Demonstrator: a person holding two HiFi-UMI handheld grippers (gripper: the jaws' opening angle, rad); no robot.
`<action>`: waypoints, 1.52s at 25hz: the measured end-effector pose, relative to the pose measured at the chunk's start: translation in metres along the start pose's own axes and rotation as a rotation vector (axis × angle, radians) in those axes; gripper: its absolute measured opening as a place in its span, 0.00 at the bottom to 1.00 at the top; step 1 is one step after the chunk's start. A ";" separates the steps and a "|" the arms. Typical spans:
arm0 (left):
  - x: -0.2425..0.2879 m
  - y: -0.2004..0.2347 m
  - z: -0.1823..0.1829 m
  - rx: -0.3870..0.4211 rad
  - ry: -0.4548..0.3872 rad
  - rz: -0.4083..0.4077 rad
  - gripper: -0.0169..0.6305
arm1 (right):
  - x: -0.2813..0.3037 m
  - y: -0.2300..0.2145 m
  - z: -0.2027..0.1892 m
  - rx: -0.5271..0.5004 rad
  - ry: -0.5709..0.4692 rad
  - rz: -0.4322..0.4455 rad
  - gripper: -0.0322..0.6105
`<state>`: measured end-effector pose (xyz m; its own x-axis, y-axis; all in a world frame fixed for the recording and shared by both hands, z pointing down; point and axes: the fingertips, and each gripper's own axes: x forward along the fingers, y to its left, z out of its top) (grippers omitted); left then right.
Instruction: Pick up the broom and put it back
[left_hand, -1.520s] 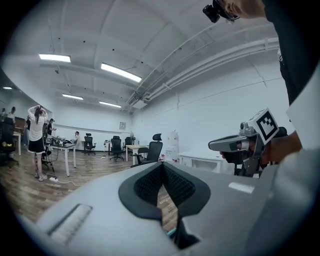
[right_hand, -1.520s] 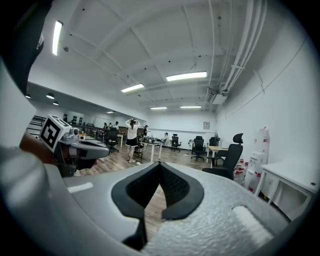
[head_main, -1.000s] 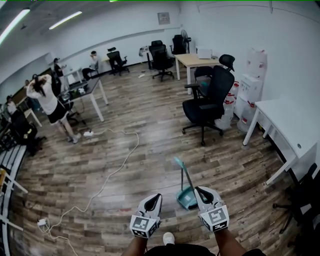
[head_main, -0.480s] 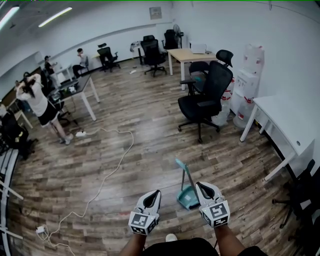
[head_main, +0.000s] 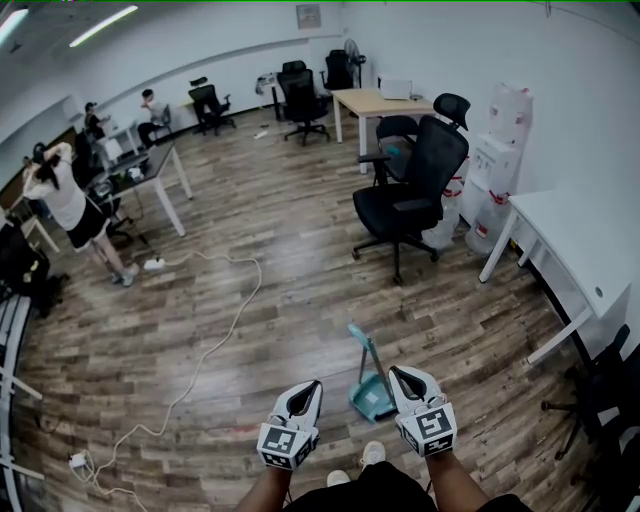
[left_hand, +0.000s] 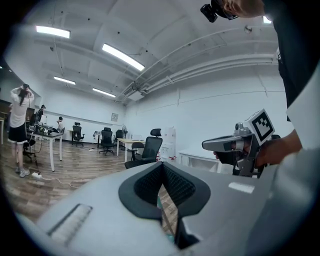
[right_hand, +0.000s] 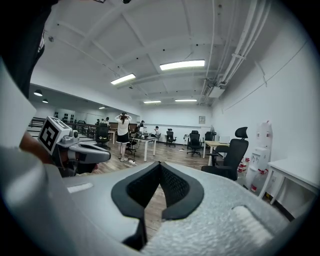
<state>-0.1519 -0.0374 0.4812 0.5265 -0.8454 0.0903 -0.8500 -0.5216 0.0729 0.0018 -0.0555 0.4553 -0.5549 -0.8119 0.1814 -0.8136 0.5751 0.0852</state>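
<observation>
Approach step. The teal long-handled broom (head_main: 368, 358) is seen standing on the wooden floor (head_main: 250, 330), just ahead of the left gripper (head_main: 312, 388) and right gripper (head_main: 397, 374). Both sets of fingers are closed and empty, so opening is required next.

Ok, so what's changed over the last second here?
Nothing was taken hold of or let go. The view swung a little, sliding everything leftward, and a shoe has stepped forward below the grippers. The left gripper and right gripper stay shut and empty, flanking the teal dustpan, which stays put.
</observation>
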 end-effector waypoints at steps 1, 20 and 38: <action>0.007 0.000 0.001 -0.002 0.001 0.002 0.05 | 0.004 -0.005 0.000 -0.002 0.001 0.004 0.05; 0.087 0.011 -0.014 0.002 0.066 0.066 0.05 | 0.063 -0.067 -0.025 -0.022 0.080 0.117 0.05; 0.122 0.024 -0.057 -0.025 0.134 0.084 0.05 | 0.113 -0.068 -0.101 0.010 0.202 0.172 0.05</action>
<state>-0.1072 -0.1467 0.5504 0.4519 -0.8621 0.2292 -0.8916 -0.4449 0.0844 0.0114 -0.1762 0.5693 -0.6398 -0.6655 0.3844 -0.7129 0.7008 0.0266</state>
